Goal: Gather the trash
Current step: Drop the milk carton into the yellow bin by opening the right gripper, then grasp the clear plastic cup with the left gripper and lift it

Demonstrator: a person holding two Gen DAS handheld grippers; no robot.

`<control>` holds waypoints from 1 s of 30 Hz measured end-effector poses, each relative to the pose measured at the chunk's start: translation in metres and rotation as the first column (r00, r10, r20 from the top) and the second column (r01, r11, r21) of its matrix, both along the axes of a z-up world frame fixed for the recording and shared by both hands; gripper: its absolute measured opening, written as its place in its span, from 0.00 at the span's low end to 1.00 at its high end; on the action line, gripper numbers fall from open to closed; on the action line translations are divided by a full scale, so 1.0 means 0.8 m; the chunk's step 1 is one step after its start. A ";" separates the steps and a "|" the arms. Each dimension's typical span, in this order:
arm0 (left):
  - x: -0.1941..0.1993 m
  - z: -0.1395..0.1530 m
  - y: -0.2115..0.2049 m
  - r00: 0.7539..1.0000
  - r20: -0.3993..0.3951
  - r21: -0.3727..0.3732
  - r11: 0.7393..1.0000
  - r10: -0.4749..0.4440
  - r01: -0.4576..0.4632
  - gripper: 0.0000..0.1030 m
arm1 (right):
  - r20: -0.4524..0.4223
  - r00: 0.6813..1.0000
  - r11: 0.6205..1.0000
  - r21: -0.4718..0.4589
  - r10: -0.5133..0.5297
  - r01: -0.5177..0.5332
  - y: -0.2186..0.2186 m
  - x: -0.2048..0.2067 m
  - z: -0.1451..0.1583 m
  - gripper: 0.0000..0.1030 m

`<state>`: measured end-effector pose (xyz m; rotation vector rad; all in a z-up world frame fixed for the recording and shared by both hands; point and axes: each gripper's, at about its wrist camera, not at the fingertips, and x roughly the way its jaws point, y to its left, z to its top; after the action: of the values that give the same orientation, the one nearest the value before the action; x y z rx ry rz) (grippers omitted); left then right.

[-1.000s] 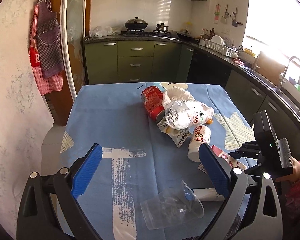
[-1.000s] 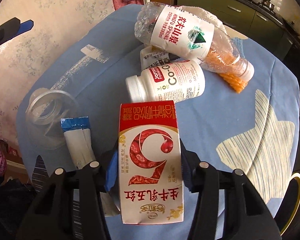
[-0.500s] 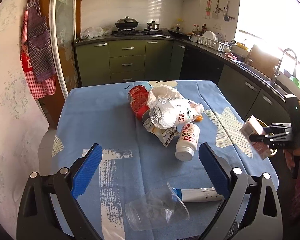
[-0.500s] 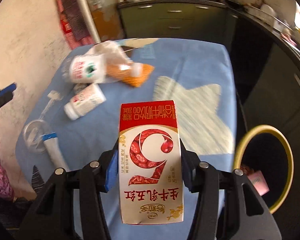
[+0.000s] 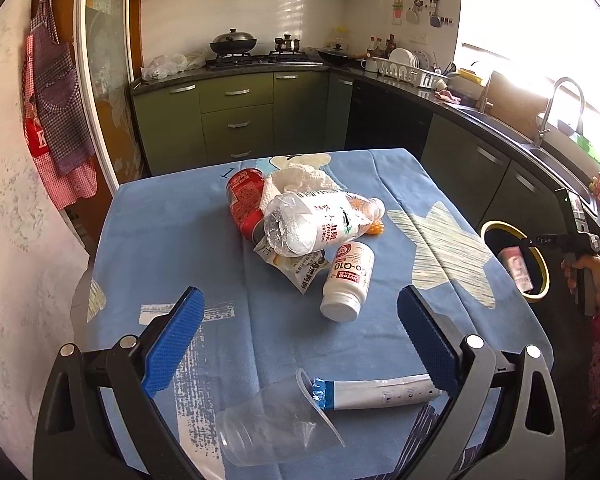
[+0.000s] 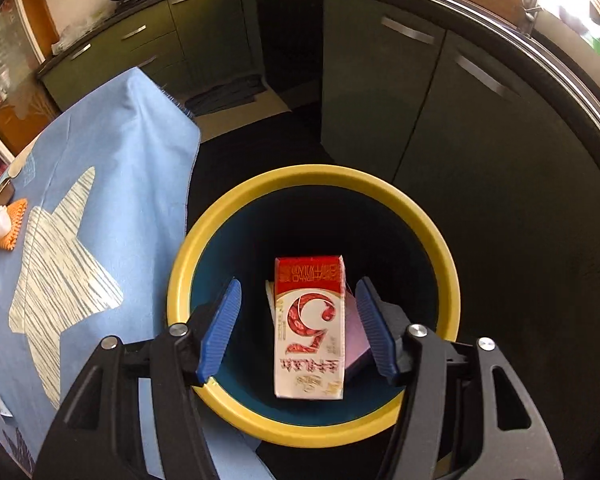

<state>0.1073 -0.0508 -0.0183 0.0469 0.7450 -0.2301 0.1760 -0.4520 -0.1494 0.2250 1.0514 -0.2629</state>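
Left wrist view looks across a table under a blue cloth [image 5: 172, 248], with the left gripper [image 5: 300, 336] spread wide and holding nothing, its blue pads [image 5: 176, 336] apart above the near edge. Just below them lie a clear plastic cup [image 5: 268, 424] on its side and a white tube with a blue end [image 5: 376, 392], the tube's end tucked at the cup's mouth. Farther back sits a heap — a white supplement bottle [image 5: 348, 280], a crushed water bottle [image 5: 320, 228] over a torn wrapper [image 5: 300, 272], a red can [image 5: 244, 204] and a white cloth [image 5: 296, 180]. At the right edge, off the table, the yellow-rimmed bin [image 5: 540, 264] shows only partly, with the red carton [image 5: 518, 268] inside its opening and the right gripper's handle above it.

Right wrist view looks straight down into that bin [image 6: 236, 208]. The right gripper [image 6: 298, 328] is spread open, pads clear of the red carton [image 6: 310, 328] on both sides — the carton is between them, within the bin's dark interior, over a pale purple item [image 6: 358, 340]. Whether it rests on the bottom cannot be told. The cloth's edge [image 6: 140, 184] hangs just beside the rim.
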 end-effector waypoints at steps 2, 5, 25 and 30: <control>0.000 0.000 -0.002 1.000 -0.002 0.003 1.000 0.000 0.000 0.93 | 0.016 1.000 1.000 0.026 0.000 0.000 0.000 -0.006 0.000 0.55; 0.001 0.000 -0.002 1.000 -0.006 0.006 1.000 0.002 -0.002 0.93 | 0.024 1.000 1.000 0.024 0.005 -0.006 -0.003 -0.019 0.001 0.55; -0.013 -0.066 0.042 0.958 -0.231 -0.009 0.984 0.171 -0.178 0.94 | 0.078 0.988 0.986 0.094 0.134 -0.141 0.068 -0.066 -0.006 0.57; -0.021 -0.102 0.044 0.926 -0.302 -0.009 0.970 0.227 -0.241 0.94 | 0.104 0.978 0.977 0.098 0.179 -0.189 0.085 -0.064 -0.001 0.57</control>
<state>0.0906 -0.0154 -0.0998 -0.1240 1.0395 -0.0240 0.1244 -0.3837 -0.1503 0.2328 0.9855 -0.0281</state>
